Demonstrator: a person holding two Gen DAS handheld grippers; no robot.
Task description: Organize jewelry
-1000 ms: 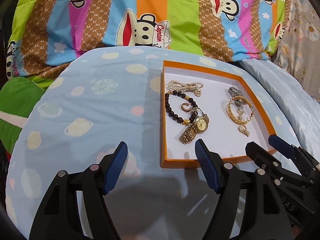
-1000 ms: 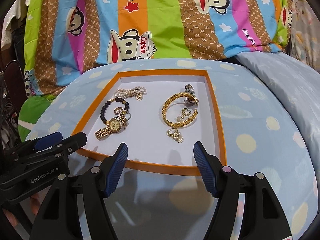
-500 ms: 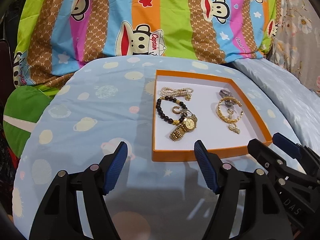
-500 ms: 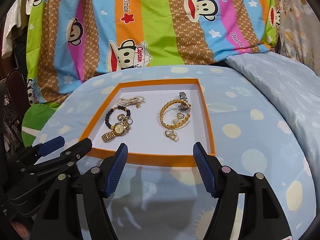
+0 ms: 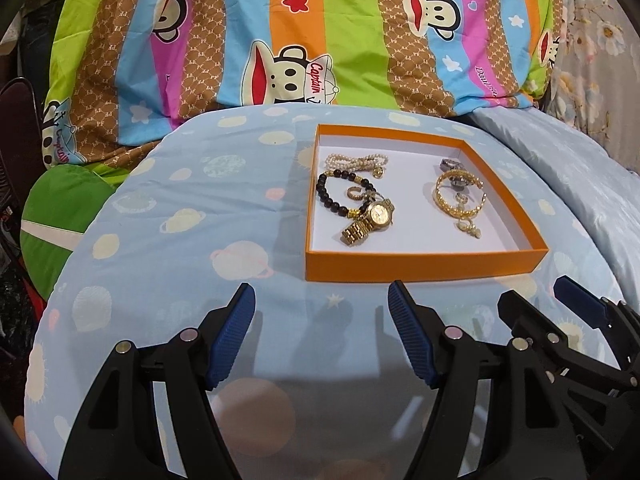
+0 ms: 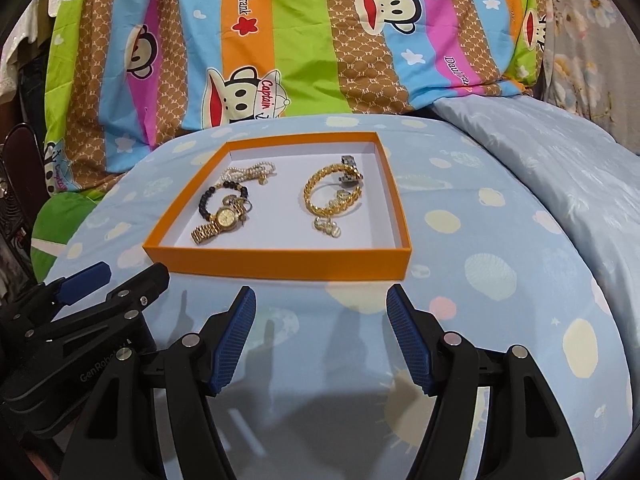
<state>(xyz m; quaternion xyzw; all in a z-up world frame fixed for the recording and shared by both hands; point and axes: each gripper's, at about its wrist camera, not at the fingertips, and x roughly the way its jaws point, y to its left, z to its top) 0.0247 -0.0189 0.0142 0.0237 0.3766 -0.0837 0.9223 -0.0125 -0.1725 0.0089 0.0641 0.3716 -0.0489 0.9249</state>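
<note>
An orange-rimmed shallow tray (image 5: 424,266) (image 6: 280,268) with a white floor sits on the blue cushion. In it lie a pearl bracelet (image 5: 354,160) (image 6: 250,170), a dark bead bracelet (image 5: 332,196) (image 6: 206,204), a gold watch (image 5: 370,220) (image 6: 220,222), a gold chain bangle (image 5: 456,206) (image 6: 320,208), a silver watch (image 5: 450,165) (image 6: 349,166) and small rings and earrings (image 5: 468,228) (image 6: 328,227). My left gripper (image 5: 322,332) (image 6: 110,280) is open and empty in front of the tray. My right gripper (image 6: 322,334) (image 5: 536,300) is open and empty beside it.
The round blue cushion (image 5: 180,232) (image 6: 500,260) with planet prints carries the tray. A striped monkey-print quilt (image 5: 320,40) (image 6: 300,40) rises behind it. A pale blue sheet (image 6: 560,168) lies at the right, a green pillow (image 5: 60,216) at the left.
Both grippers have pulled back from the tray, which now lies farther ahead. The jewelry has not moved. Both grippers stay open.
</note>
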